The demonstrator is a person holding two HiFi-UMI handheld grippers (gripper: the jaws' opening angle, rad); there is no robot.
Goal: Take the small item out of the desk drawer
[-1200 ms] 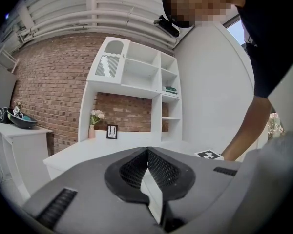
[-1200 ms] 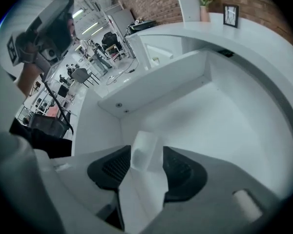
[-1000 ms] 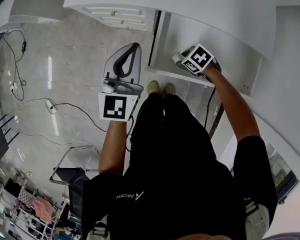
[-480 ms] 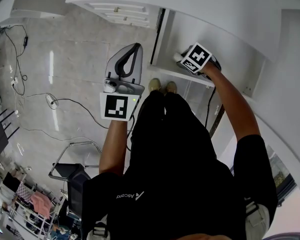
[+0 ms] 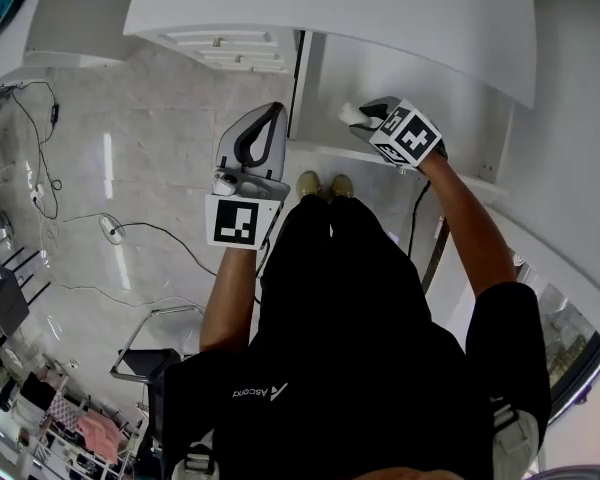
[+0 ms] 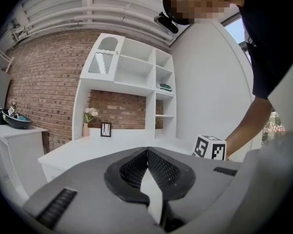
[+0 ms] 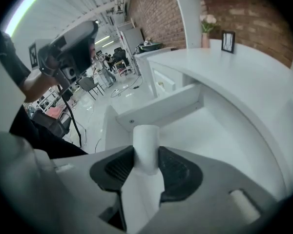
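Note:
A small white cylinder [image 7: 145, 147] stands upright between the pads of my right gripper [image 7: 146, 161], which is shut on it. In the head view the cylinder [image 5: 348, 114] sticks out of the right gripper [image 5: 360, 120], over the open white desk drawer [image 5: 352, 152]. The drawer's bare floor [image 7: 210, 130] and side wall [image 7: 158, 108] lie below the cylinder. My left gripper [image 5: 268, 108] hangs left of the drawer over the floor. Its jaws meet at the tips with nothing between them [image 6: 147, 152].
The white desk top [image 7: 244, 67] curves above the drawer, with a vase [image 7: 205, 33] and a picture frame [image 7: 228, 41] by the brick wall. The person's shoes [image 5: 321, 182] stand below the drawer's front. Cables [image 5: 130, 230] and a chair [image 5: 150, 343] are on the floor at the left.
The right gripper has shifted slightly in the head view, and the white cylinder now shows more clearly at its tips. The left gripper has drifted a little upward in the picture.

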